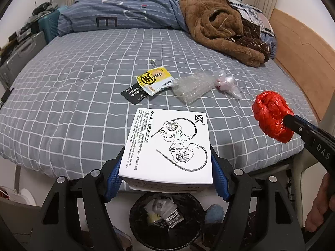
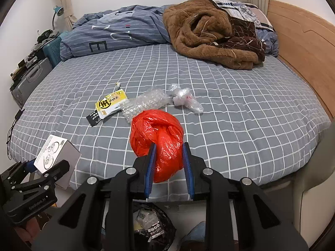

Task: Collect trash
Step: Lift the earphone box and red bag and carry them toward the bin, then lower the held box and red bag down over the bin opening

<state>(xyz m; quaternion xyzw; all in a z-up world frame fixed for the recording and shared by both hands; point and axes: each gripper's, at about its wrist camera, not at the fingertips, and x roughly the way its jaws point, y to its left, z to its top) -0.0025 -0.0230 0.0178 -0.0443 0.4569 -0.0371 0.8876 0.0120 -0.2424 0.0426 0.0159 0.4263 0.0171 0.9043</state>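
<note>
**Both grippers loaded, held over the bed edge above the bin**

Hidden / cut off: the trash bin sits on the floor below the bed edge; both wrist views block most of its rim with gripper bodies, only crumpled wrappers inside are readable. The underside of the white box is out of sight, and its near edge covers the pad tips. In the left view the right gripper is cut by the frame edge; part of a hand shows bottom right. Print on the wrappers is too small to read.

Materials: the bed has a grey quilted cover with a white grid. A brown fleece blanket is heaped at the far side, a striped blue duvet beside it. The gripper pads are blue, textured.

Task items:
- left gripper: jaws wide, pads pressed on both sides of the white box, a flat carton with earphone line art on its lid.
- right gripper: jaws nearly together, pinching the red plastic bag, a knotted, glossy, crinkled ball.
- 4 pieces lie on the bed mid-cover: yellow sachet overlapping a black wrapper, bubble wrap touching the sachet, and a clear knotted bag just beside the bubble wrap.
</note>
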